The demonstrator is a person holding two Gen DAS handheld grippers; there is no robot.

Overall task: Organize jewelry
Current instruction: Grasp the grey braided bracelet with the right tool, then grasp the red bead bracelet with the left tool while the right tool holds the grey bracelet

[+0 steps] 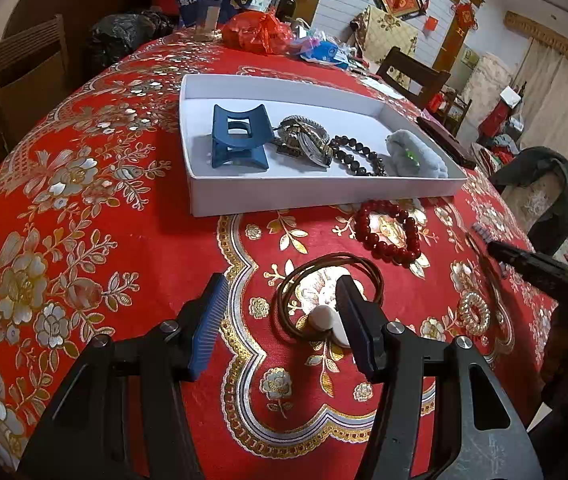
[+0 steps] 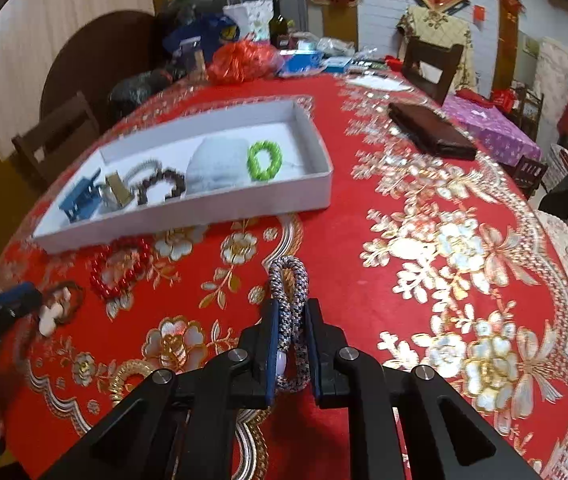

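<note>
A white tray (image 1: 307, 194) (image 2: 188, 218) holds a blue hair claw (image 1: 236, 140), a metal watch (image 1: 303, 138), a dark bead bracelet (image 1: 359, 156), a grey cloth (image 2: 220, 168) and a green bead bracelet (image 2: 264, 160). A red bead bracelet (image 1: 389, 232) (image 2: 122, 268) lies in front of it. My left gripper (image 1: 280, 292) is open over a brown cord necklace (image 1: 323, 280) with a white pendant (image 1: 325, 320). My right gripper (image 2: 291, 316) is shut on a grey-blue braided cord bracelet (image 2: 287, 288), held above the cloth.
A gold spiral hair tie (image 1: 473, 312) lies right of the necklace. A dark wallet (image 2: 429, 130) and a purple box (image 2: 487, 128) lie far right. A red bag (image 1: 256, 34), bottle (image 2: 278, 24) and clutter stand at the table's far end. Chairs (image 1: 24, 68) surround the table.
</note>
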